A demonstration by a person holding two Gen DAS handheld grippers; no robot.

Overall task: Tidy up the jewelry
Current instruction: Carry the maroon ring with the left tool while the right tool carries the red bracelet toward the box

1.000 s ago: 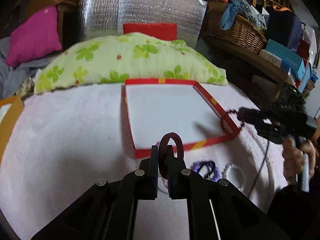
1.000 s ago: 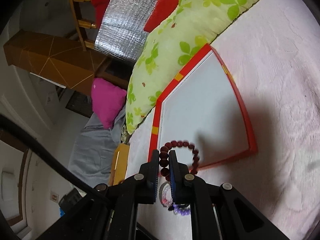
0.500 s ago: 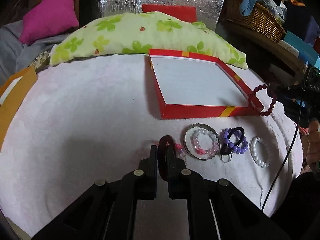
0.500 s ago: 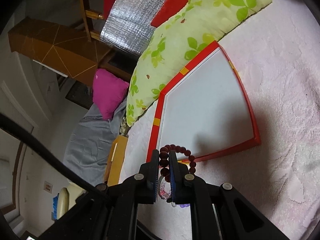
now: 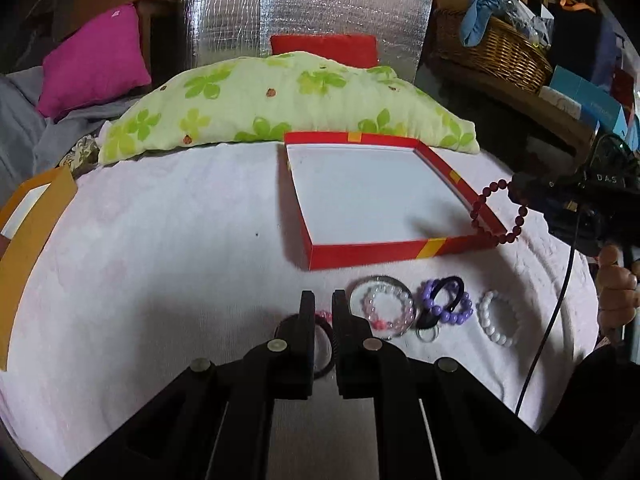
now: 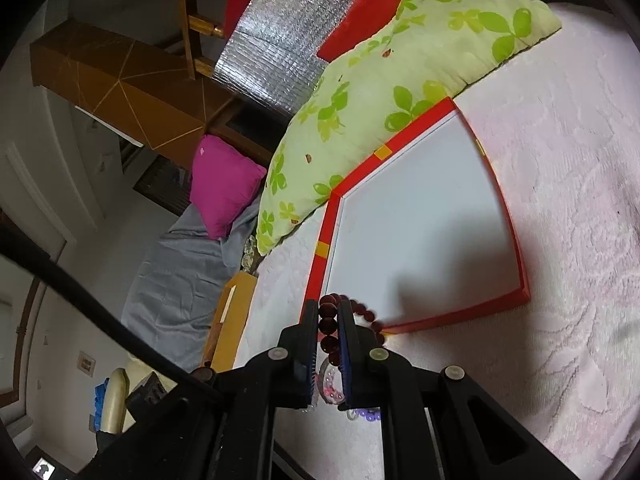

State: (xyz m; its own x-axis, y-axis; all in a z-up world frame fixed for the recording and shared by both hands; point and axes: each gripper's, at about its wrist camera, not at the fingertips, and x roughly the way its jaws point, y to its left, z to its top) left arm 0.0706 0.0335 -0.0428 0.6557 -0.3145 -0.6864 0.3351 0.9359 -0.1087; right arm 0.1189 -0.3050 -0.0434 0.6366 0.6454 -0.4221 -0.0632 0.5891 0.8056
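A red box lid with a white inside (image 5: pixel 434 253) (image 6: pixel 320 264) lies on the pale pink cover. In the left wrist view my left gripper (image 5: pixel 323 300) is open, its fingers apart over a dark ring-shaped bracelet (image 5: pixel 327 344) lying on the cover below them. To its right lie a clear bangle (image 5: pixel 362 289) around a pink bead bracelet (image 5: pixel 370 308), a purple bead bracelet with a black band (image 5: pixel 464 308) and a white bead bracelet (image 5: pixel 486 322). My right gripper (image 6: pixel 329 308) is shut on a dark red bead bracelet (image 6: pixel 327 326) (image 5: pixel 480 202), held by the box's near right corner.
A green-flowered pillow (image 5: pixel 280 100) lies behind the box, a magenta cushion (image 5: pixel 92 60) at far left. An orange box (image 5: pixel 32 236) sits at the left edge of the cover. A wicker basket (image 5: pixel 496 52) stands on a shelf at right.
My left gripper drew back from the box, lowered, and let go of the dark ring bracelet, which now lies on the cover. My right gripper kept the red bead bracelet by the box corner.
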